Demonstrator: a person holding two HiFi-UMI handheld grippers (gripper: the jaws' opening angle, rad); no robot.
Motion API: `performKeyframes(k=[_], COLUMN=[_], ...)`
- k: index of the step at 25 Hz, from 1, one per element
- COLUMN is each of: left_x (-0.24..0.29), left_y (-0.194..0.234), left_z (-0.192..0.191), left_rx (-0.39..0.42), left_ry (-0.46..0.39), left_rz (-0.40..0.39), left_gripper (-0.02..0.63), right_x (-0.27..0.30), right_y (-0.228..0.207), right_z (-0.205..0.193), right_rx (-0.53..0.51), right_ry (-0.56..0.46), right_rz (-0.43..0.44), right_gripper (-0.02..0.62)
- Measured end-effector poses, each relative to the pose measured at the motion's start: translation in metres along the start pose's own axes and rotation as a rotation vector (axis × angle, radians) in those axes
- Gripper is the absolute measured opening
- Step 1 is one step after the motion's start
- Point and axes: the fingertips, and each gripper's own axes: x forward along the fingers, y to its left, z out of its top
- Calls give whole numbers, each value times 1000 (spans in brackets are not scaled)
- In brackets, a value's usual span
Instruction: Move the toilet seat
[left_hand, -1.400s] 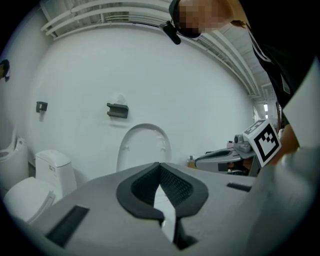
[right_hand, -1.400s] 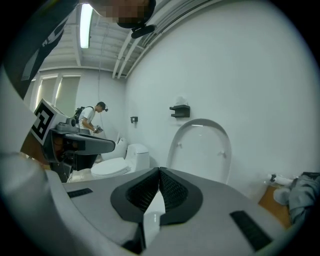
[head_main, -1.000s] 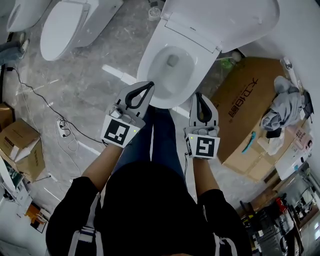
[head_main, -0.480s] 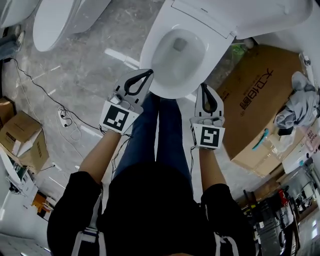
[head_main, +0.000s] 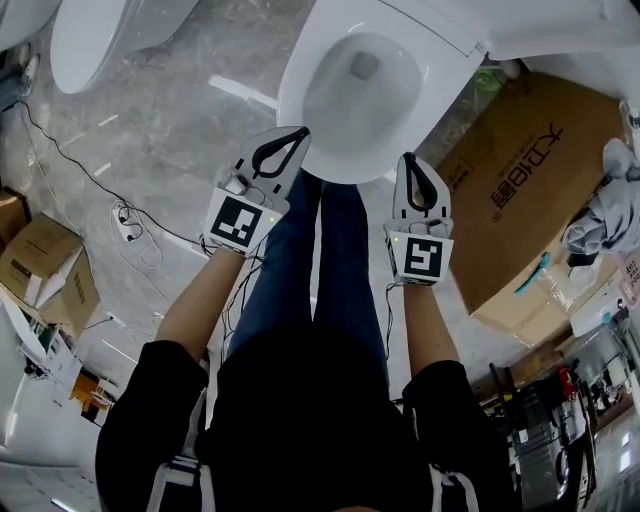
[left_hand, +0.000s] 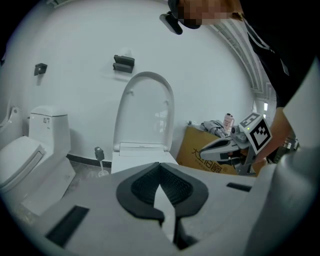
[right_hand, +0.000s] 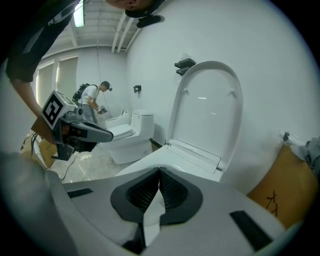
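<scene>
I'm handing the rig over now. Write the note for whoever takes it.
Left tool: shut, empty, near the front of the bowl.
Right tool: shut, empty, at the front's other side.
Lid: raised upright.
Seat: seems to lie down on the bowl; hard to be sure.
Done: nothing gripped yet.
Left: take the seat and move it.

In the head view the left forearm (head_main: 205, 300) reaches out toward 11 o'clock and the right forearm (head_main: 425, 325) toward 1 o'clock, sleeves pushed up above the elbows. The left tool (head_main: 302, 131) has its jaws closed tip to tip with nothing between them, aimed at about 1 o'clock. The right tool (head_main: 408, 157) is likewise closed and empty, aimed at 12 o'clock. Both tilt downward.
</scene>
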Motion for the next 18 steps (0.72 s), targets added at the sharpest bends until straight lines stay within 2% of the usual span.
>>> performKeyframes(k=[4, 8, 10, 14, 18], left_x=[6, 16, 19, 25, 27], left_y=[4, 5, 6, 7, 11], left_z=[-16, -29, -39, -57, -73], left_rx=[6, 111, 115, 97, 90], left_ry=[17, 26, 47, 81, 108], left_rz=[-11, -38, -45, -53, -54], left_gripper=[8, 8, 8, 8, 8], right_x=[6, 9, 12, 21, 25], right_y=[2, 6, 9, 11, 15], right_z=[-18, -42, -50, -64, -76], right_rx=[-5, -23, -26, -29, -43], right_ry=[34, 138, 148, 104, 132], right_rz=[4, 20, 24, 34, 47], right_gripper=[23, 23, 23, 23, 23])
